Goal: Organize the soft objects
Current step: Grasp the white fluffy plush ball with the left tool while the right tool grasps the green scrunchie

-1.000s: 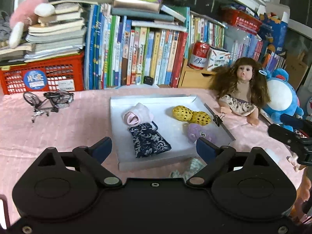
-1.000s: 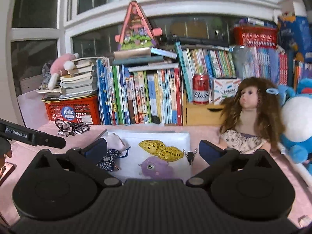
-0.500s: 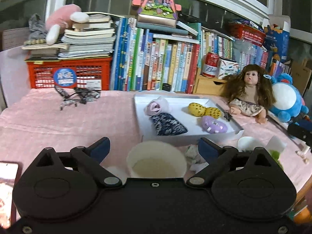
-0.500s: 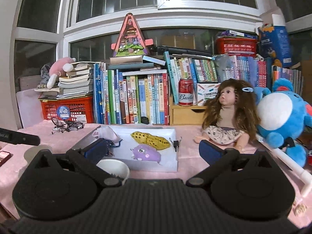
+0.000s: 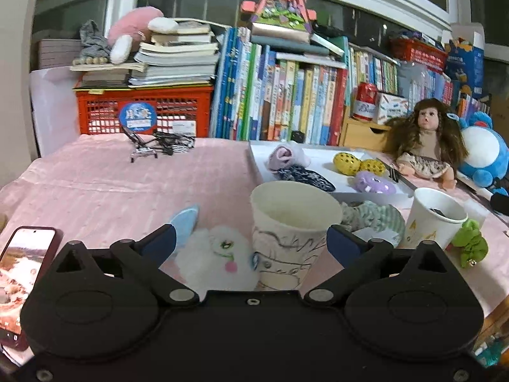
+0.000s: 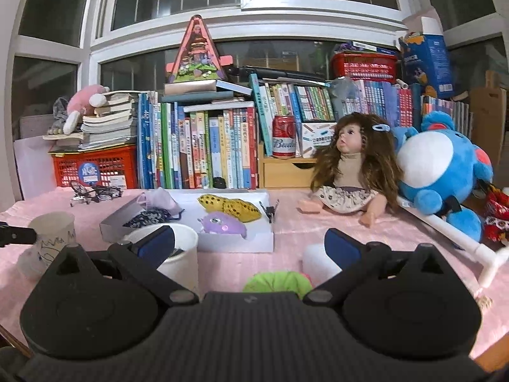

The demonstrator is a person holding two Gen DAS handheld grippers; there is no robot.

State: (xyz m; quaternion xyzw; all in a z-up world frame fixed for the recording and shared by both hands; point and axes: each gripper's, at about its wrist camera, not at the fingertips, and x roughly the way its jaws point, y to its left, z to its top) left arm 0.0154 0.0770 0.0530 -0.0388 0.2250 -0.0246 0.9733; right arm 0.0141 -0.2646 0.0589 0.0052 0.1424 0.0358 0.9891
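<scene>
Both grippers are held low over the near edge of a table covered with a pink cloth [image 5: 105,187]. The left gripper [image 5: 251,243] is spread wide and nothing is grasped; a paper cup with scribbled lines [image 5: 294,232] and a white fluffy toy [image 5: 219,259] are seen between its blue fingers, the toy touching the cup's left side, though contact with the fingers cannot be told. The right gripper [image 6: 249,248] is likewise released, with a green soft toy [image 6: 276,281] lying on the cloth between its fingers close to the near edge. A second white cup [image 6: 181,262] stands just behind its left finger. A white tray [image 5: 321,156] is placed toward the middle of the table, and in it are gathered a pale pink pouch [image 5: 284,156], a dark flowered pouch [image 5: 302,175], a yellow spotted toy [image 5: 358,164] and a purple toy [image 5: 373,184]. A striped green cloth item [image 5: 372,218] lies just in front of the tray's near edge. A doll with long brown hair [image 6: 346,165] is seated near the far right edge, and a blue plush [image 6: 442,172] is leaned just beside it. A phone [image 5: 22,273] lies at the near left corner. Books [image 6: 206,149] are lined up along the far edge.
</scene>
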